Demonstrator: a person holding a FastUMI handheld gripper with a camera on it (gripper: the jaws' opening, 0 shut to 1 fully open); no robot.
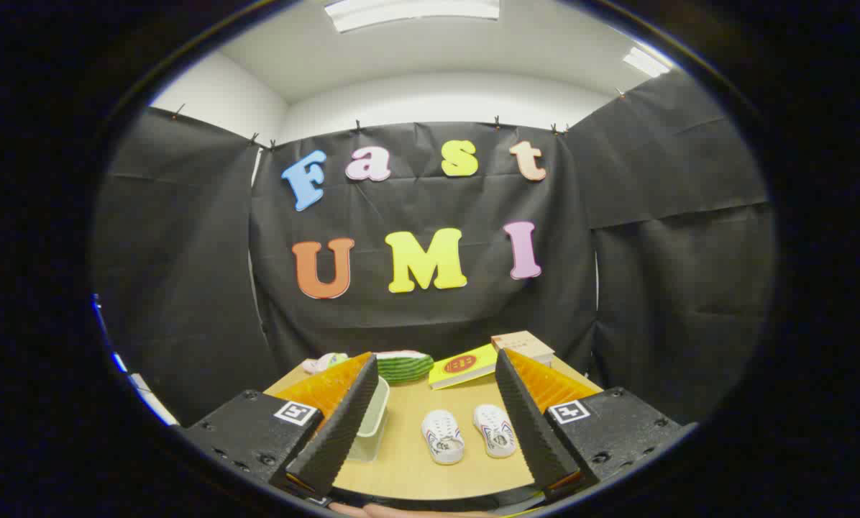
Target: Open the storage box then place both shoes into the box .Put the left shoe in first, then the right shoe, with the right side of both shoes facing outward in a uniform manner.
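The storage box (372, 421), a clear bin with a pale green rim, stands on the wooden table (408, 467) near its left edge, partly hidden behind the left finger. The gripper (430, 410) hovers above the near edge of the table with its fingers spread wide, holding nothing. Between them, in the middle of the table, two small white shoes (469, 434) lie side by side, just apart. Toward the far edge lie a green striped cushion (404, 365), a yellow book (464, 365) and a small brown box (523, 346) at the far right corner.
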